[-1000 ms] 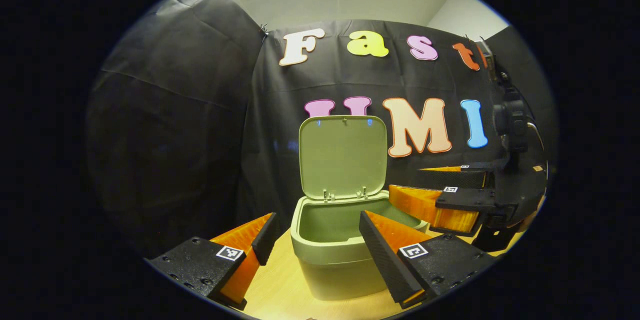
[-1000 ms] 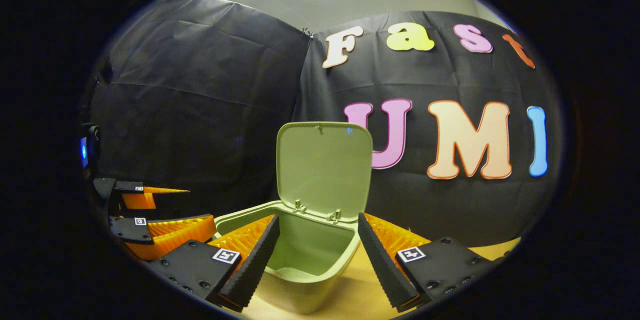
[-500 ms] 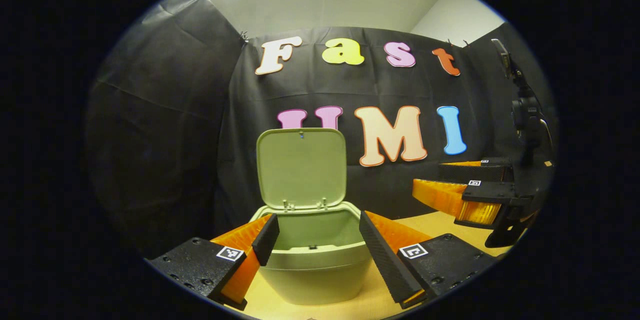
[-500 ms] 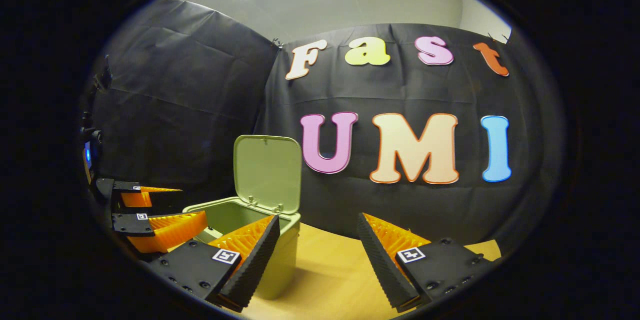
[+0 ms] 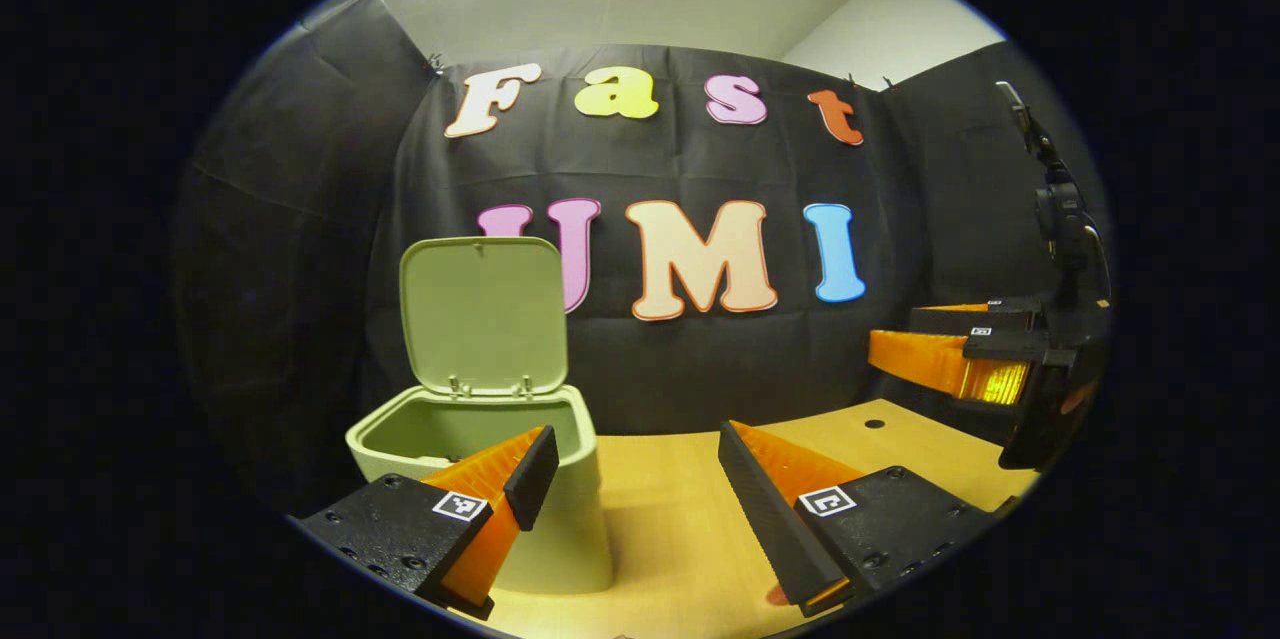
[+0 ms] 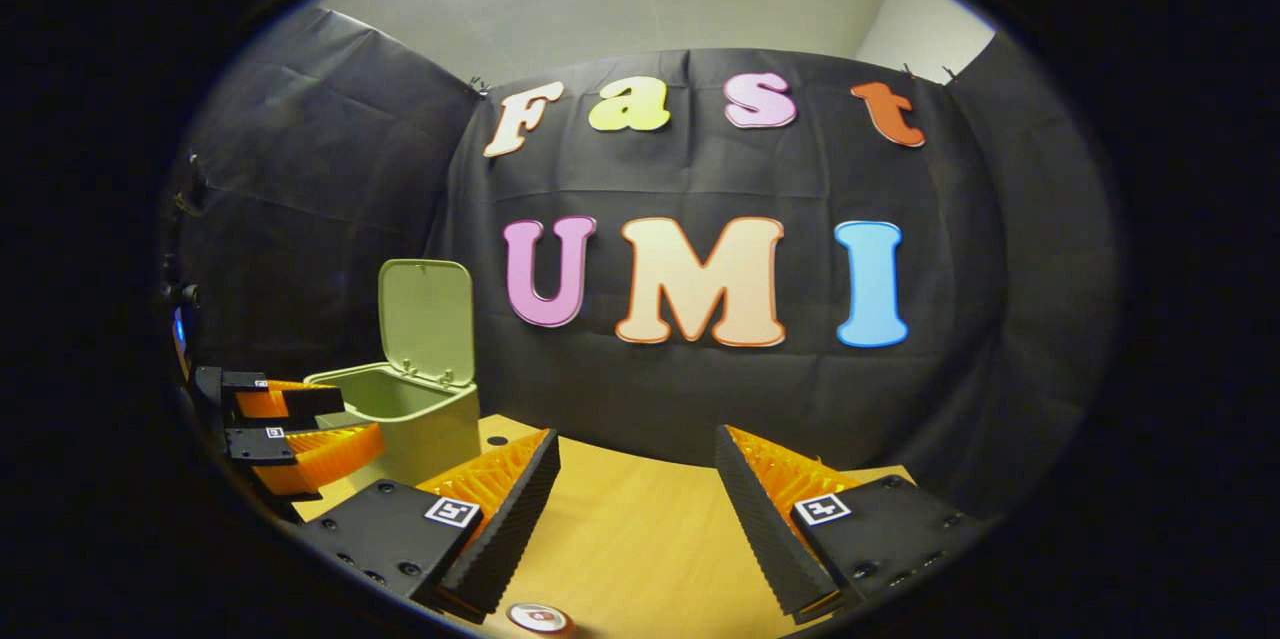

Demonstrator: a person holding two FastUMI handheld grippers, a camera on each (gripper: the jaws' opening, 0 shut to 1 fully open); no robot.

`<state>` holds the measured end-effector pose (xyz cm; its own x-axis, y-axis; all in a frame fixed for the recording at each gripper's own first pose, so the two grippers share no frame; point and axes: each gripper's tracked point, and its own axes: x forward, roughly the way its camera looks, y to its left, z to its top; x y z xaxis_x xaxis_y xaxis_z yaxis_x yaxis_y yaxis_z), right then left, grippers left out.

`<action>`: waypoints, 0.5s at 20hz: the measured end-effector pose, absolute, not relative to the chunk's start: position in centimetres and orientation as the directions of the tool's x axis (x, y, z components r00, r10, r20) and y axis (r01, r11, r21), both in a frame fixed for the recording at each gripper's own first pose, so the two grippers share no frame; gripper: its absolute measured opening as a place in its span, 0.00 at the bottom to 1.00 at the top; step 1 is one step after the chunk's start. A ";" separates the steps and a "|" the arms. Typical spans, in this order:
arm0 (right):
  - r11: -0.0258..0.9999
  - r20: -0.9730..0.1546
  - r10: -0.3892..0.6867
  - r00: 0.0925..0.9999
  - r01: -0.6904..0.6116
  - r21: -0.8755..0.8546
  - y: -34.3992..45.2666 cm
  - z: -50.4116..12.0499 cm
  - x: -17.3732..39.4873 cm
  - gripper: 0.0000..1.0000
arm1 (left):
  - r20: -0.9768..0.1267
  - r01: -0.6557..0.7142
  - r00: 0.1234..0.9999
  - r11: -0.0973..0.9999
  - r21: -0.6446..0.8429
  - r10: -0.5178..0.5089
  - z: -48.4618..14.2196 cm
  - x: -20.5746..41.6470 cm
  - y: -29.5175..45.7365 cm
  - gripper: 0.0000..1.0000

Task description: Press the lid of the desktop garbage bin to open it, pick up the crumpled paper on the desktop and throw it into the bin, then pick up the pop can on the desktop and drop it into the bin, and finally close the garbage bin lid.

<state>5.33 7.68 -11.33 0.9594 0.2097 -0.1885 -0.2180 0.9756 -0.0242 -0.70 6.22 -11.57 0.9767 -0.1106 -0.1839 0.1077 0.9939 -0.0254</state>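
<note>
Green bin [image 5: 480,509] stands on the wooden tabletop [image 6: 640,539], its lid [image 5: 483,314] upright.
Both tools, left tool [image 5: 628,464] and right tool [image 6: 637,469], are spread wide, gripping nothing; the can's top [image 6: 540,617] sits below the right tool.

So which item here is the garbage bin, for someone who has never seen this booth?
Start at the wooden desktop in front of the black cloth wall. At the desktop's left end, as the right gripper view shows it, stands the garbage bin: a pale green plastic tub. Its matching flat lid stands upright on hinges at the back rim, leaving the tub open.
</note>
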 end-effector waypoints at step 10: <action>0.998 -0.260 0.043 0.965 -0.054 -0.034 -6.1 -12.7 1.0 0.98 | -0.298 0.225 0.924 0.971 -0.078 -0.238 -18.4 -4.1 -4.7 0.97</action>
